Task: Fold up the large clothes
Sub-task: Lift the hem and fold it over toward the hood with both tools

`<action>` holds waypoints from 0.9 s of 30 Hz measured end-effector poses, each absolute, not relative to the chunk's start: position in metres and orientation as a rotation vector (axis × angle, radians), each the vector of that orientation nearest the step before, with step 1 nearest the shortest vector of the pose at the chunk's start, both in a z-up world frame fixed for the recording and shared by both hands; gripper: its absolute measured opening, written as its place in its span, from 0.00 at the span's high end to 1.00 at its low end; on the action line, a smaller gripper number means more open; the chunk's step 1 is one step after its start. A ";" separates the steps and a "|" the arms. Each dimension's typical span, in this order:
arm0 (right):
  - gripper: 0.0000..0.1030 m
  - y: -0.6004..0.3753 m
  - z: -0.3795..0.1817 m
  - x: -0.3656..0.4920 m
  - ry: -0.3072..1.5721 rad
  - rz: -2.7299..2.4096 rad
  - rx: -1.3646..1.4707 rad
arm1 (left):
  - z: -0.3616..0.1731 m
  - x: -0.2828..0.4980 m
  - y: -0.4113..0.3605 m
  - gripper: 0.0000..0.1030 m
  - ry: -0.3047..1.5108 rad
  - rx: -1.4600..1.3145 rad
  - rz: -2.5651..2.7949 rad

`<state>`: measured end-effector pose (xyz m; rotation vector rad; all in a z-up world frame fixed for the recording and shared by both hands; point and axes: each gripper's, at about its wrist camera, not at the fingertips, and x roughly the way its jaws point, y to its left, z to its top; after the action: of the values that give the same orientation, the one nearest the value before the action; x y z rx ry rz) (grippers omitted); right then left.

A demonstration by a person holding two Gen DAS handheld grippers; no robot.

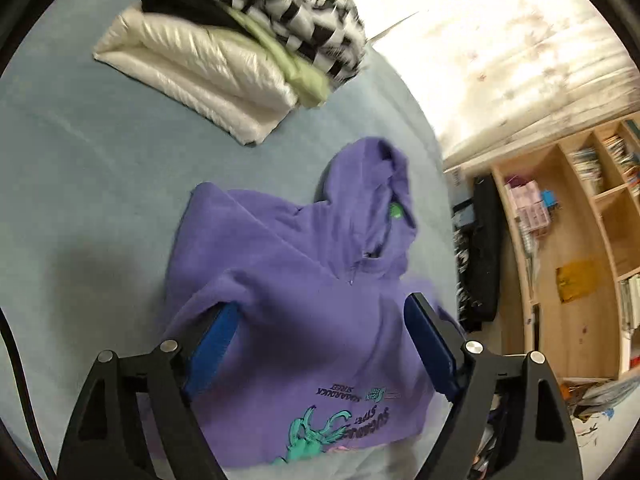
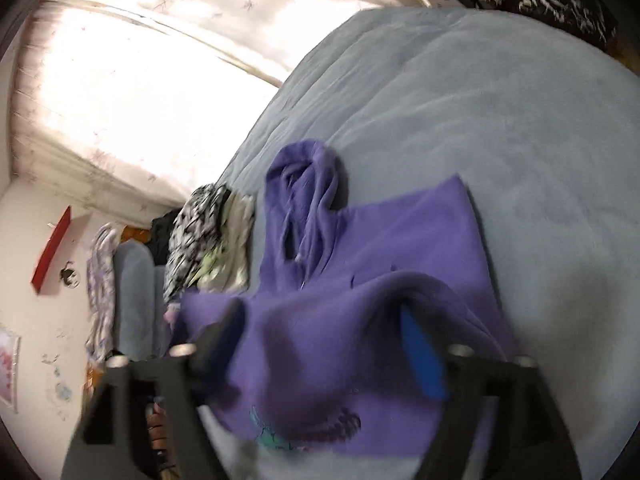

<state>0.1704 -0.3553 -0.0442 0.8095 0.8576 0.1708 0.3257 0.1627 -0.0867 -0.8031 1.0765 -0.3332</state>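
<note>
A pale blue bed cover (image 1: 80, 184) fills most of both views, and on it lies the purple hoodie (image 1: 288, 280), partly folded, its hood (image 1: 372, 200) lying toward the far edge and its printed front with a teal graphic (image 1: 312, 436) facing up near the left wrist camera. At the far end of the bed sits a stack of folded clothes (image 1: 224, 52): a shiny cream puffer at the bottom, a light green layer and a black piece over it, and a black-and-white patterned garment on top. Beyond the bed edge, the left wrist view shows a wooden shelf unit (image 1: 576, 248) with books and small boxes, and a bright curtain (image 2: 132, 92) hangs behind the bed. The left gripper (image 1: 324, 340) hangs over the hoodie's body with its blue-padded fingers (image 1: 428, 344) spread wide, grasping nothing. The right gripper (image 2: 320, 340) is blurred; its fingers are spread too, with a raised fold of purple fabric bunched up between them, though whether they touch it is unclear.
</note>
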 end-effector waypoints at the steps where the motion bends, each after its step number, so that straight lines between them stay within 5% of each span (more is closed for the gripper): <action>1: 0.19 -0.356 -0.048 0.176 0.866 0.164 0.796 | -0.093 0.336 0.158 0.19 1.086 -0.748 -0.303; 14: 0.20 -0.360 -0.109 0.230 0.941 0.043 0.509 | -0.156 0.387 0.154 0.19 1.127 -0.369 -0.139; 18: 0.38 -0.352 -0.124 0.253 0.980 0.064 0.430 | -0.157 0.394 0.145 0.28 1.088 -0.279 -0.152; 23: 0.40 -0.344 -0.136 0.271 1.016 0.036 0.349 | -0.162 0.412 0.125 0.29 1.072 -0.143 -0.145; 25: 0.41 -0.341 -0.137 0.276 1.015 0.035 0.329 | -0.166 0.417 0.119 0.41 1.079 -0.125 -0.154; 27: 0.65 -0.334 -0.137 0.278 1.023 0.054 0.288 | -0.169 0.419 0.112 0.62 1.088 -0.107 -0.180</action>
<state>0.2785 -0.3344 -0.1371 0.2879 1.0233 0.0544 0.4189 0.1118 -0.1693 -0.1074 1.0881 -0.1803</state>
